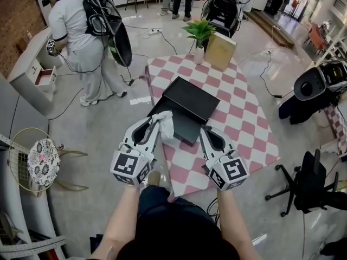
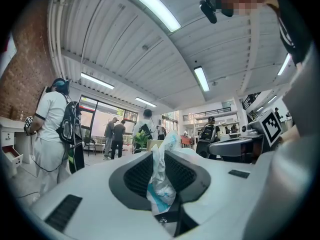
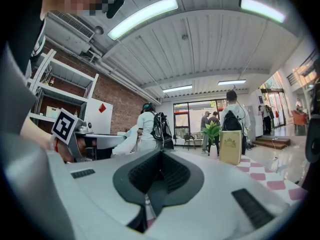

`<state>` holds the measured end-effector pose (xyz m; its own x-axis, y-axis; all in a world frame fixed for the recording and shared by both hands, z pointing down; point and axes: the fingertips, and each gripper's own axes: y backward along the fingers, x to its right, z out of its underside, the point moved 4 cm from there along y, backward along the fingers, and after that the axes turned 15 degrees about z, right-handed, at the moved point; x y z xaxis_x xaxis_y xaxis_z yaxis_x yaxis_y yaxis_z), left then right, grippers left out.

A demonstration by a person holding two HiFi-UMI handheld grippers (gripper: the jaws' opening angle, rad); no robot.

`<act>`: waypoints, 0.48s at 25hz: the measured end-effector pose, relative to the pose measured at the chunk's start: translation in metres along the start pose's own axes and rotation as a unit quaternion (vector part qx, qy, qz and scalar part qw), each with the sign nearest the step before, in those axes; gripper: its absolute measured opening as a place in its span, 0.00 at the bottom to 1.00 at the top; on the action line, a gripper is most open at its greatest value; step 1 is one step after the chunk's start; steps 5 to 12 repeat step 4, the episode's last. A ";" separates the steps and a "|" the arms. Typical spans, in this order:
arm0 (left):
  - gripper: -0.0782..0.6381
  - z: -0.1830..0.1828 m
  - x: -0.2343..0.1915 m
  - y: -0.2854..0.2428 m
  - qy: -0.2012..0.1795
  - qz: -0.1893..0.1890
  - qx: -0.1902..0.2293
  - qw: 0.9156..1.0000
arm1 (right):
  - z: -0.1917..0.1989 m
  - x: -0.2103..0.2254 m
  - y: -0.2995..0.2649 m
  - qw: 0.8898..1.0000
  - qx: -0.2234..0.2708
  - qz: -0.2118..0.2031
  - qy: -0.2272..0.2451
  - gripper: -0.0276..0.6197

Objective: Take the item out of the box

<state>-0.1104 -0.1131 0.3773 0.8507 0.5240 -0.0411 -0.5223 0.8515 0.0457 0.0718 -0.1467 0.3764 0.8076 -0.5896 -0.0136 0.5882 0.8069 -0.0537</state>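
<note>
Left gripper (image 1: 156, 121) clamped on a crumpled white bag (image 1: 166, 124). There's a bluish patch inside, contents unclear. The bag sits over the near-left part of the black box (image 1: 190, 99); can't tell if it's clear of it. An offset lid hides the box interior. Right gripper (image 1: 205, 132) pinched together, empty, at the box's near edge. Tan carton (image 1: 219, 50) on the far side has an emblem, lettering unreadable.

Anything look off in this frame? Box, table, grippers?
The black lid lies skewed across the box, not squared to it. The left gripper pinches a crumpled white plastic-wrapped item that bunches out past its tips. Nothing looks spilled or damaged.
</note>
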 end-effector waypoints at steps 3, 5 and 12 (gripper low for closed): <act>0.21 0.002 -0.001 0.003 0.002 -0.001 -0.001 1.000 | 0.000 -0.002 0.001 1.000 0.000 0.001 0.001 0.05; 0.21 0.003 -0.001 0.004 0.002 -0.001 -0.002 1.000 | 0.000 -0.003 0.001 1.000 0.000 0.001 0.001 0.05; 0.21 0.003 -0.001 0.004 0.002 -0.001 -0.002 1.000 | 0.000 -0.003 0.001 1.000 0.000 0.001 0.001 0.05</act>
